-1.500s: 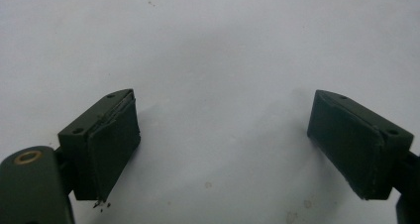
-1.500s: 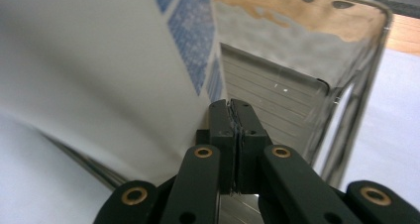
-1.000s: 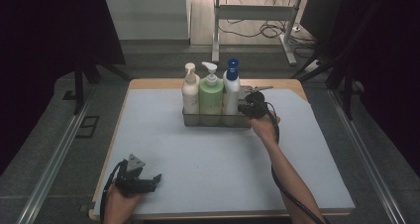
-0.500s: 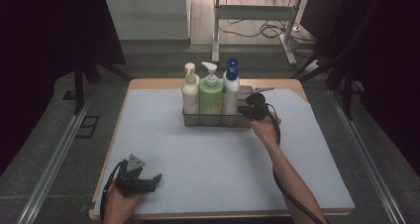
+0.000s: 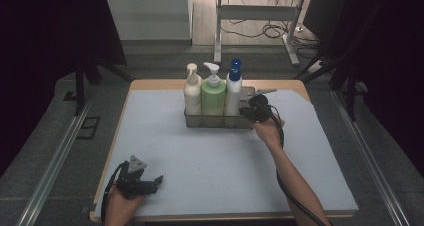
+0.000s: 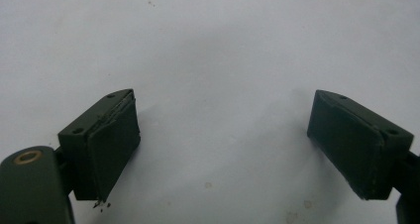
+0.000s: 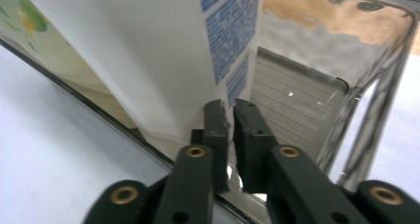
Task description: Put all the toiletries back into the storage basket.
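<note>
Probably stiff but bottle-heavy, the rack (image 5: 215,122) at upper centre of the desk (image 5: 210,161) wants gripping by its thin rim. The right tongs (image 7: 231,105), just opening a crack, straddle that rim; the left tongs (image 6: 220,135) gape empty.

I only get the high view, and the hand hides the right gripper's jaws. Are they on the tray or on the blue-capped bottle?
Observer: On the tray, it seems. In the right gripper view, the right gripper sits at its near wall, beside the white bottle, not on it.
Operator: Is it clamped?
Observer: Its jaws have just been opening, and a slim gap shows between the pads.
Operator: And the left gripper?
Observer: The left gripper stands wide open with nothing between its jaws, over the bare mat.
</note>
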A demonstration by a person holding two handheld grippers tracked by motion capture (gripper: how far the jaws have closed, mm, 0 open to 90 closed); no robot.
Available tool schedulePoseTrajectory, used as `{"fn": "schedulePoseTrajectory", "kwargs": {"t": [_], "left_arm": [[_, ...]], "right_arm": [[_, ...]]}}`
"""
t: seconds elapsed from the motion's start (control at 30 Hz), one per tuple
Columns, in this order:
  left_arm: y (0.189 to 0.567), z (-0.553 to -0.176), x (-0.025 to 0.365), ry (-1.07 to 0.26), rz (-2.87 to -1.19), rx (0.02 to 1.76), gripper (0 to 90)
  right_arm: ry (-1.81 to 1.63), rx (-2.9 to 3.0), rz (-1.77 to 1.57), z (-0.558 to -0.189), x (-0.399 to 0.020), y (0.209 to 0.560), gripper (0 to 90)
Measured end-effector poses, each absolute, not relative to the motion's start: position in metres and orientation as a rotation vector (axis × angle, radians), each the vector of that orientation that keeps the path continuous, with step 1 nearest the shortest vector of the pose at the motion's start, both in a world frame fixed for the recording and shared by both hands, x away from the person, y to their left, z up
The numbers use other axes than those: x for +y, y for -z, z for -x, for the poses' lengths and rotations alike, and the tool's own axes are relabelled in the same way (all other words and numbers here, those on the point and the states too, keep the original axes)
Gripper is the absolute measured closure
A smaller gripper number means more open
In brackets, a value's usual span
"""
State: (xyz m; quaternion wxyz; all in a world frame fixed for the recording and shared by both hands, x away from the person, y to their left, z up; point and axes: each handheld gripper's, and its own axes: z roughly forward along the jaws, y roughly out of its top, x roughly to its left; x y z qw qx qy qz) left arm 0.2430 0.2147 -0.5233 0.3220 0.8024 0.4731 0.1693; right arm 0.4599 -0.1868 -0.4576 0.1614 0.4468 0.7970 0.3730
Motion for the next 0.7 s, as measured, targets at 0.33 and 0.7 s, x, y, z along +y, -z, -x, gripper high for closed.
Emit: {"fn": "schedulePoseTrajectory", "kwargs": {"t": [0.33,0.7], "left_arm": [[0.523,-0.243,0.215,-0.444,-2.107,1.242,12.3],[0.523,-0.243,0.215,-0.446,-2.107,1.241,12.3]], "right_arm": [[-1.077,2.254,-1.256,-0.453,-0.197,0.446,55.8],[-1.097,2.265,-1.198,-0.443,-0.202,0.439,37.0]]}}
